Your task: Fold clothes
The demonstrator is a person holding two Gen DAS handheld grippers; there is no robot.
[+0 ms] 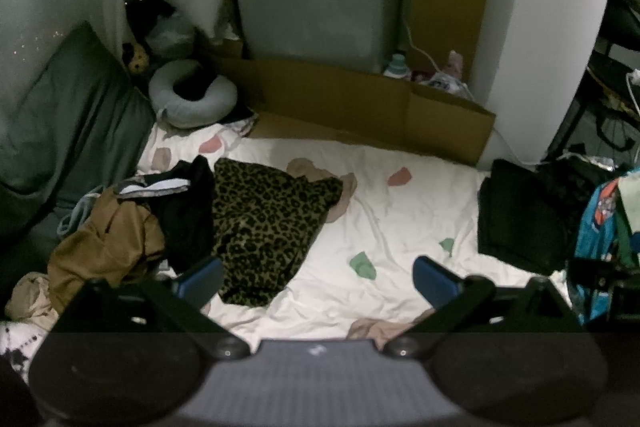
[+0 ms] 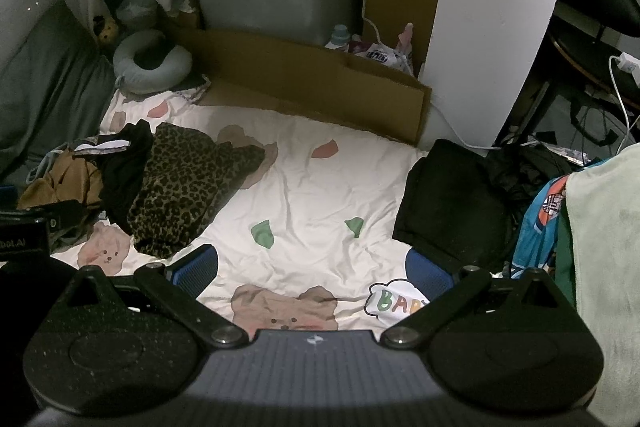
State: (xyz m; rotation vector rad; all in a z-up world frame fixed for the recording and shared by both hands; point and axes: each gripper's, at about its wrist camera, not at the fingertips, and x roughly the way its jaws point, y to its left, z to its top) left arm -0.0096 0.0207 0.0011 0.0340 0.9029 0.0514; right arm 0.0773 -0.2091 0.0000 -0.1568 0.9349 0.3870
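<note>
Hovering over sheet [image 2: 304,187]: left gripper [image 1: 318,277], right gripper [image 2: 312,267], fingers spread wide, holding nothing; leopard garment [image 1: 260,223] unfolded.

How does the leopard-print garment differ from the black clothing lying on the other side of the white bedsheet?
The leopard-print garment is tan with dark spots; the black clothing is plain and dark. The leopard-print garment lies rumpled and spread out, overlapping a heap of other clothes on the left, while the black clothing sits on the right as a flatter, squarer stack that looks folded. Both rest on the white bedsheet, and neither is held by a hand-held gripper.
</note>
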